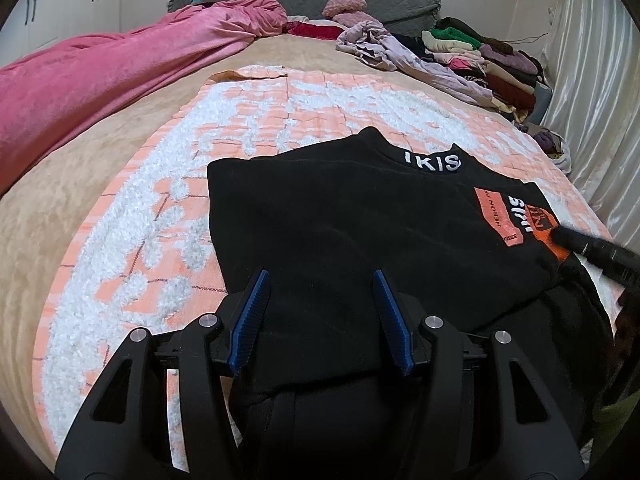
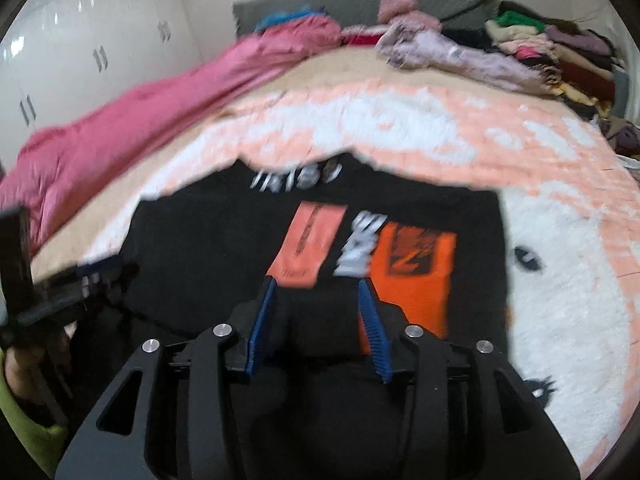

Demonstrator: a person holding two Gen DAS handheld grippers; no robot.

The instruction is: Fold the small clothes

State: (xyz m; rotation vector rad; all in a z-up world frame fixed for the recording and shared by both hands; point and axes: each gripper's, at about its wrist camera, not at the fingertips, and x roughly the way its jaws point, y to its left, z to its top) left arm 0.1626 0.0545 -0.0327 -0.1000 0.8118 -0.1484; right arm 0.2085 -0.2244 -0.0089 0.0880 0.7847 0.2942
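My left gripper (image 1: 320, 280) hovers with its jaws apart and nothing between them, just over the near hem of the black top (image 1: 360, 220), which lies flat on the peach blanket (image 1: 120, 260) ahead. My right gripper (image 2: 320, 288) is also released, above the orange print. I'd pinch both near corners evenly before folding.

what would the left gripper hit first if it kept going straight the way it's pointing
Most likely the black shirt: the left gripper angles down over it with open jaws, and black cloth fills the view ahead. How near the fingertips are to the cloth is hard to judge.
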